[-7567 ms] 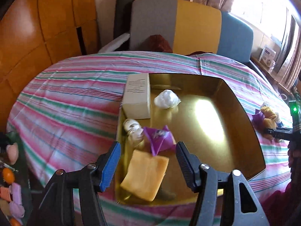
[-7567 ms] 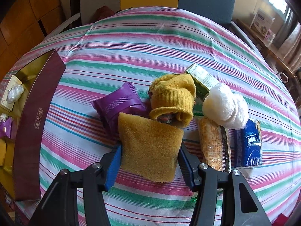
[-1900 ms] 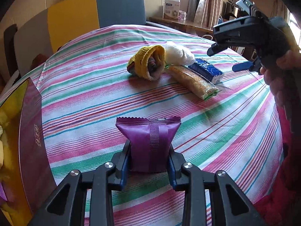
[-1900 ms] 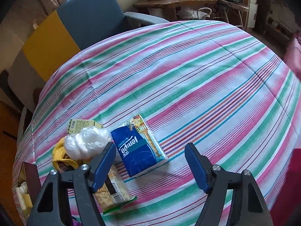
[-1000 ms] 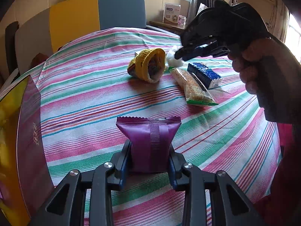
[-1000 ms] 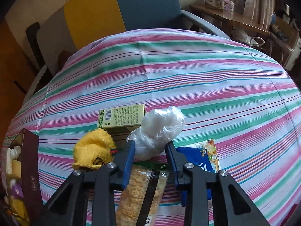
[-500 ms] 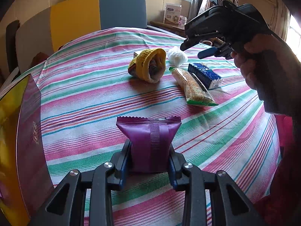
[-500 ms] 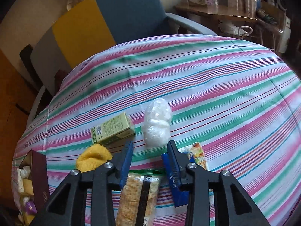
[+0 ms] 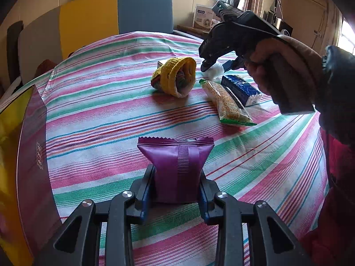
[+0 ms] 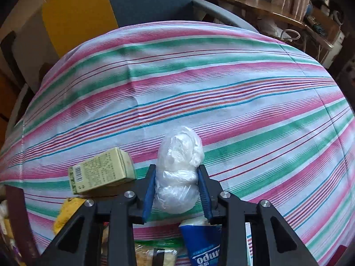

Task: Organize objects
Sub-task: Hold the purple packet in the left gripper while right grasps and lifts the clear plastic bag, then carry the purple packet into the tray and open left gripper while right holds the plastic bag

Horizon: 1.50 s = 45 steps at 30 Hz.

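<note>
Left claw clamped tight on the purple packet, both pads pressing its sides, packet upright w/ its crimped edge on top, just above the striped cloth on the table. Over on the far side, right claw has just been closing in on the white plastic-wrapped bundle: blue pads squeezing the bundle's waist, so that's a grip. From the left wrist view the same bundle shows as a white blob at the tips of the right claw, w/ the person's hand wrapped round the handle and a dark sleeve behind it.

Rest of the pile: yellow knitted cloth rolled round something multicoloured, lying left of the bundle. Long cracker pack lies w/ its far end near the bundle, and a blue tissue pack lies right beside it. Green-yellow carton sits just left of the right claw, tilted. Gold-lined box w/ maroon wall at the left edge of the table, well apart from the pile. Yellow-and-blue chair behind the table.
</note>
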Available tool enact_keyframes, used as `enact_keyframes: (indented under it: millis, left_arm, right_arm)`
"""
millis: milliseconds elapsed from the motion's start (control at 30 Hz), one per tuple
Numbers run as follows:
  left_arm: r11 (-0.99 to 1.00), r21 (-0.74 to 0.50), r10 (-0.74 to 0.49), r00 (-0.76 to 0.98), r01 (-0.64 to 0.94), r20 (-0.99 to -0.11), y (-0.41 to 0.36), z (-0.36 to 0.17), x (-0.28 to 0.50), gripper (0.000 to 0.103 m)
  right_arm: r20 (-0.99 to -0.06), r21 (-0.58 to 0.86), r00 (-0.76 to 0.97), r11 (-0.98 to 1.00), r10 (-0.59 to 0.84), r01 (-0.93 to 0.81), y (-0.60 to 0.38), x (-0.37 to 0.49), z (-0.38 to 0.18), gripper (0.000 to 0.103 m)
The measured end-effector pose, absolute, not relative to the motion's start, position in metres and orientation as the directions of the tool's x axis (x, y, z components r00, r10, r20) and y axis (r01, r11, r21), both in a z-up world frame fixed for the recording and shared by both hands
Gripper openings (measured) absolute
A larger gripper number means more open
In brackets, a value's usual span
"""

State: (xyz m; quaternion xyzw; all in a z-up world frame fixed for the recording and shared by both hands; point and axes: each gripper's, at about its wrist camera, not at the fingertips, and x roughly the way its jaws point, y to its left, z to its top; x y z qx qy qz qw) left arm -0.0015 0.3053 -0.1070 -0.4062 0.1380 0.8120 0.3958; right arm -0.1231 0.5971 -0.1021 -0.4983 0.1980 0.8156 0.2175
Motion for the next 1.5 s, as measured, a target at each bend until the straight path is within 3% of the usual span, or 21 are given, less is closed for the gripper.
enact_keyframes:
  millis: [200, 333, 433, 667, 967, 1500]
  left_arm:
    - [-0.648, -0.098, 0.532, -0.357, -0.755, -0.768, 0.307, -0.107, -0.002, 0.034]
    - [-0.648, -0.102, 0.534, -0.355, -0.755, -0.767, 0.306, -0.107, -0.003, 0.034]
    - [-0.648, -0.111, 0.538, -0.350, -0.753, -0.767, 0.305, -0.105, -0.004, 0.033]
    - [-0.655, -0.098, 0.538, -0.371, -0.749, -0.757, 0.292, -0.084, 0.011, 0.032]
    - [-0.657, -0.097, 0.559, -0.397, -0.747, -0.728, 0.272, -0.047, 0.035, 0.032]
    - [-0.698, -0.114, 0.569, -0.451, -0.707, -0.688, 0.231, -0.014, 0.045, 0.032]
  right_arm:
    - [-0.857, 0.100, -0.490, -0.879, 0.161, -0.466, 0.565, -0.098, -0.066, 0.034]
    - [-0.827, 0.170, -0.560, -0.931, 0.043, -0.323, 0.522, -0.080, -0.045, 0.034]
    - [-0.828, 0.215, -0.555, -0.960, -0.081, -0.180, 0.482, -0.070, -0.058, 0.034]
    - [-0.891, 0.191, -0.422, -0.981, -0.165, -0.020, 0.442, -0.076, -0.098, 0.034]
    - [-0.917, 0.114, -0.387, -0.993, -0.099, -0.016, 0.443, -0.081, -0.116, 0.033]
    - [-0.911, 0.132, -0.396, -0.991, -0.116, -0.012, 0.445, -0.083, -0.119, 0.034]
